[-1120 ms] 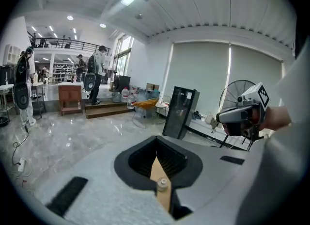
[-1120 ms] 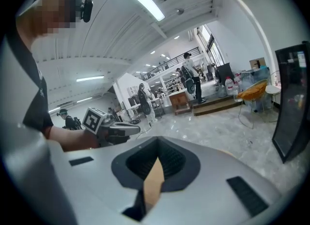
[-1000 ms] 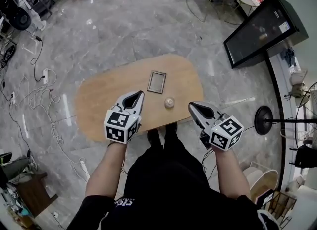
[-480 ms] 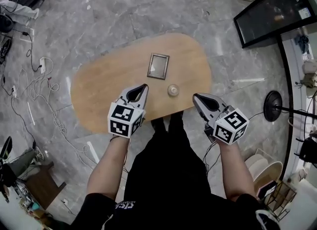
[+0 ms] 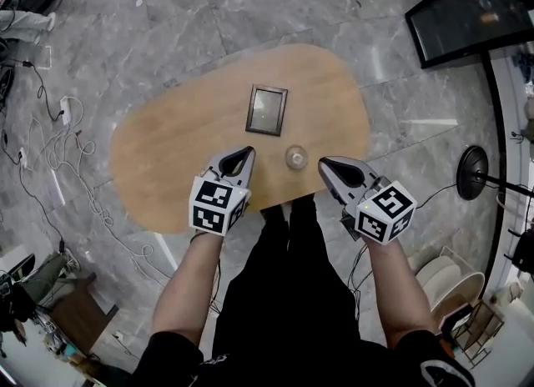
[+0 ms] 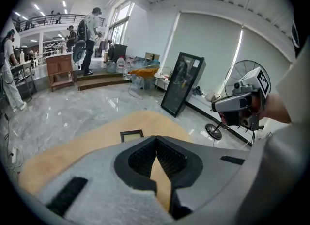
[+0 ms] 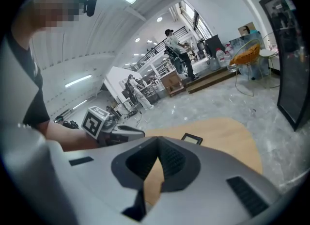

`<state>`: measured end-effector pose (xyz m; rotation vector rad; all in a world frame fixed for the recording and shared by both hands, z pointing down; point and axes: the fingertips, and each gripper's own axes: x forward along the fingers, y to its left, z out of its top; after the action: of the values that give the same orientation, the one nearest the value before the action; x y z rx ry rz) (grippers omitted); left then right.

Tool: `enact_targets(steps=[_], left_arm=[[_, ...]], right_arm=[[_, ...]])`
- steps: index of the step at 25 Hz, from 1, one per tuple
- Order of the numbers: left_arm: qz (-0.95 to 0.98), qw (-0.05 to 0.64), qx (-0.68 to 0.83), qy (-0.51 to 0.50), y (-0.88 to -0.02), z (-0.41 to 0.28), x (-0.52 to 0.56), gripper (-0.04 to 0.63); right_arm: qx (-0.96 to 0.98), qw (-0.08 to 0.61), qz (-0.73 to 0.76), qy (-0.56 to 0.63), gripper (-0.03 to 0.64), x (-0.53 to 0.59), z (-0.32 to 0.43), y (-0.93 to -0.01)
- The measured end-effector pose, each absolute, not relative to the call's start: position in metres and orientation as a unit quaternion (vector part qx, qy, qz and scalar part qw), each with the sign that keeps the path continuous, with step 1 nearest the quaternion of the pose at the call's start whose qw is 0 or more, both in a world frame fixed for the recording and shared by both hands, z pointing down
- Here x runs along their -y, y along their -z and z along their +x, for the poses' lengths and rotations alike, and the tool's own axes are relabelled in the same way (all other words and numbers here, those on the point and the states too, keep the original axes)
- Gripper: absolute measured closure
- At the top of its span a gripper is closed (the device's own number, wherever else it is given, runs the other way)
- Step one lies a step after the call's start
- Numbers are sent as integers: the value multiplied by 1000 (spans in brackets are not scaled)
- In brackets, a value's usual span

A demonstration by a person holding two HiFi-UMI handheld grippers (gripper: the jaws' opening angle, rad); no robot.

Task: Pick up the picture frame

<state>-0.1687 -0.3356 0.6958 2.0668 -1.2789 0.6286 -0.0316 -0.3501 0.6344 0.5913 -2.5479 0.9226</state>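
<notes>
A small dark picture frame (image 5: 267,110) lies flat near the middle of the oval wooden table (image 5: 167,143); it also shows as the frame (image 6: 131,135) in the left gripper view and the frame (image 7: 192,138) in the right gripper view. My left gripper (image 5: 247,153) hovers over the table's near edge, short of the frame, jaws shut on nothing. My right gripper (image 5: 324,163) hangs at the near right edge, jaws together and empty. A small round pale object (image 5: 295,158) sits on the table between the two grippers.
Cables (image 5: 50,160) trail over the marble floor at the left. A black panel (image 5: 471,10) leans at the upper right, and a fan's round base (image 5: 472,172) stands on the floor at the right. People stand far back in the hall.
Both grippers have come down toward the table's near edge, and the table with the frame now looks larger and nearer. Both pairs of jaws stay shut.
</notes>
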Motion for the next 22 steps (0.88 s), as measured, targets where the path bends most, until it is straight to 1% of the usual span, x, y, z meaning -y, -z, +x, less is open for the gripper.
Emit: enact_targets(steps=[6,8,13,18,22], left_arm=[[782,324,461,-267,-753,-164,348,584],[782,325,456,-275,-768,-165,352,554],[783,322,434,-309,-804,-166,355,527],[792,325,398,-330,-840,-161,359,465],[797,316,373,-355,-868,-160,360,434]], right_arm=[[900,186,199,-339,611,364,-47,-676],[899,188,197,-344,611,367,-51,-687],[894,194,192,-356,611,365,-55,-713],[889,199,197,-362,611,371,-51,-733],[886,199,203,-368,611,377,-47,-743]])
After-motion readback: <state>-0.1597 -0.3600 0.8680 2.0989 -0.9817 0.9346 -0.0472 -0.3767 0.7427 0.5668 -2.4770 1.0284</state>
